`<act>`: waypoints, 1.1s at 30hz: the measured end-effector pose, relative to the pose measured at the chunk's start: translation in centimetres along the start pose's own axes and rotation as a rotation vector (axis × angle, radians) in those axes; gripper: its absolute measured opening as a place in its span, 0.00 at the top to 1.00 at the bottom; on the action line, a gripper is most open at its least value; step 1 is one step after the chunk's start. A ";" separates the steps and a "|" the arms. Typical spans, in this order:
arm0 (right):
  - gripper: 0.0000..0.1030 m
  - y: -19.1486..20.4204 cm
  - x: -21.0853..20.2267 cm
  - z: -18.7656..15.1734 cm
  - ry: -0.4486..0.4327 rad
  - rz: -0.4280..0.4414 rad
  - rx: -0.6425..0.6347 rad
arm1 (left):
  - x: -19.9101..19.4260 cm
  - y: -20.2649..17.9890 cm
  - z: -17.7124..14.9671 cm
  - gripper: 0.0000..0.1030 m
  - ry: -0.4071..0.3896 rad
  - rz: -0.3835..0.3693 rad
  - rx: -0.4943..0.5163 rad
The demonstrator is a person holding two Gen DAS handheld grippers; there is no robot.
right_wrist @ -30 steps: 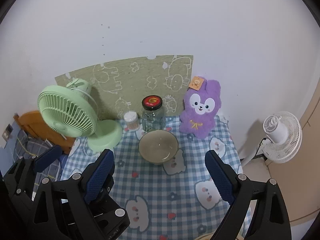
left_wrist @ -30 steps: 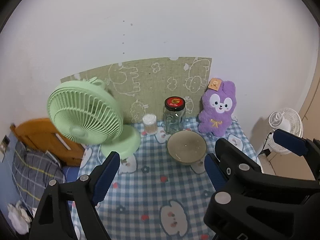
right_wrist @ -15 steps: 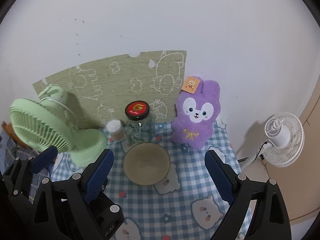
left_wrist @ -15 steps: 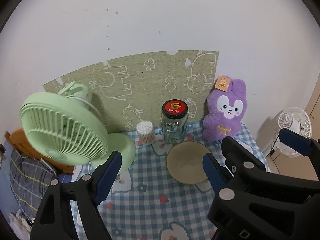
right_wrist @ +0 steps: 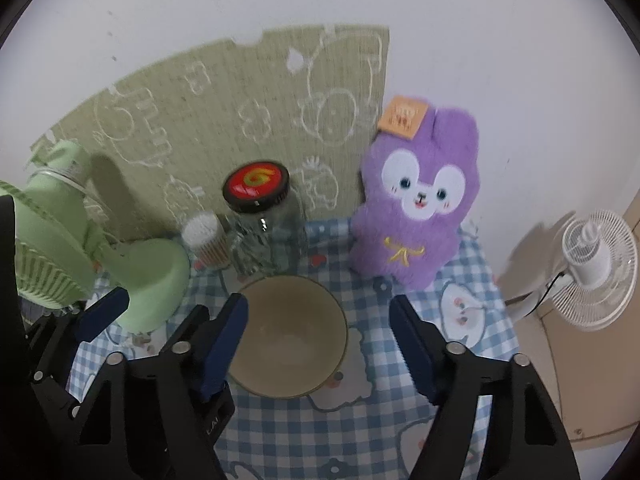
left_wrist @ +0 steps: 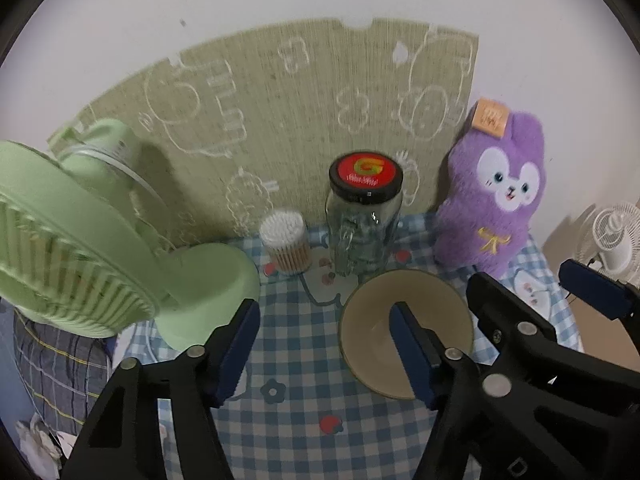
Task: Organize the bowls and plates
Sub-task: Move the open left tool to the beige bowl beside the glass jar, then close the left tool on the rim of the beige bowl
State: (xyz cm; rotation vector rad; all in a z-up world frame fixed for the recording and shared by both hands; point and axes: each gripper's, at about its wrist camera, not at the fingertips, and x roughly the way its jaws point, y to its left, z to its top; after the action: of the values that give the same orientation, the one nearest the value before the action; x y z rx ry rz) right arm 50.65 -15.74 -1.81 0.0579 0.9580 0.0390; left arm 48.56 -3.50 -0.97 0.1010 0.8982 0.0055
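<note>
Around the bowl (right_wrist: 286,330) the near side and its right side are bare checked worktop (right_wrist: 360,420) — free to pass. Behind it the jar (right_wrist: 264,228) stands close; the green fan (left_wrist: 80,248) blocks its left.

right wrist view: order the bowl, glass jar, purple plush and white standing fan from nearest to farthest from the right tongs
From the right tongs:
1. Bowl, between the tips, untouched.
2. Glass jar, just behind the bowl.
3. Purple plush, back right, against the wall.
4. White standing fan, off the table, far right.

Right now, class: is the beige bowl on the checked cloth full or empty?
Empty: the bowl sits upright, its bare beige inside visible down to the bottom.
</note>
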 end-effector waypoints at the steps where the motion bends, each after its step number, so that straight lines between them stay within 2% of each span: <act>1: 0.30 -0.1 0.6 -0.1 0.006 -0.005 0.001 | 0.6 -0.1 -0.1 0.35 0.005 0.000 -0.001; 3: 0.31 -0.4 1.5 -0.3 0.013 -0.009 -0.001 | 1.8 -0.4 -0.3 0.38 0.017 0.004 0.003; 5: 0.36 -0.7 2.4 -0.5 0.023 -0.008 -0.002 | 2.8 -0.6 -0.5 0.41 0.027 0.006 0.009; 9: 0.38 -1.0 3.6 -0.8 0.022 -0.016 -0.004 | 3.9 -0.8 -1.2 0.43 0.017 -0.023 0.013; 11: 0.46 -1.2 4.3 -1.0 0.039 -0.015 0.003 | 4.8 -1.0 -1.4 0.45 0.030 -0.038 0.010; 18: 0.50 -1.4 6.5 -1.6 0.074 -0.023 0.005 | 7.4 -1.0 -2.4 0.49 0.067 -0.051 0.005; 19: 0.54 -1.3 6.7 -1.7 0.077 -0.028 0.000 | 7.5 -1.0 -2.5 0.50 0.065 -0.051 0.007; 29: 0.63 -1.6 8.8 -2.1 0.111 -0.037 0.013 | 9.8 -1.1 -3.0 0.63 0.100 -0.028 0.011; 32: 0.75 -1.7 9.3 -2.3 0.121 -0.037 0.013 | 10.4 -1.1 -3.2 0.66 0.110 -0.024 0.009; 33: 0.75 -1.8 9.5 -2.3 0.125 -0.040 0.007 | 10.4 -1.1 -3.4 0.67 0.111 -0.023 0.010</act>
State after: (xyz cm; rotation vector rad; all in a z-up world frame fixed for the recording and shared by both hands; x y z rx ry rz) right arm 54.21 -16.87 -10.99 0.0433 1.0841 0.0023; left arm 52.40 -3.76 -11.28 0.1004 1.0107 -0.0144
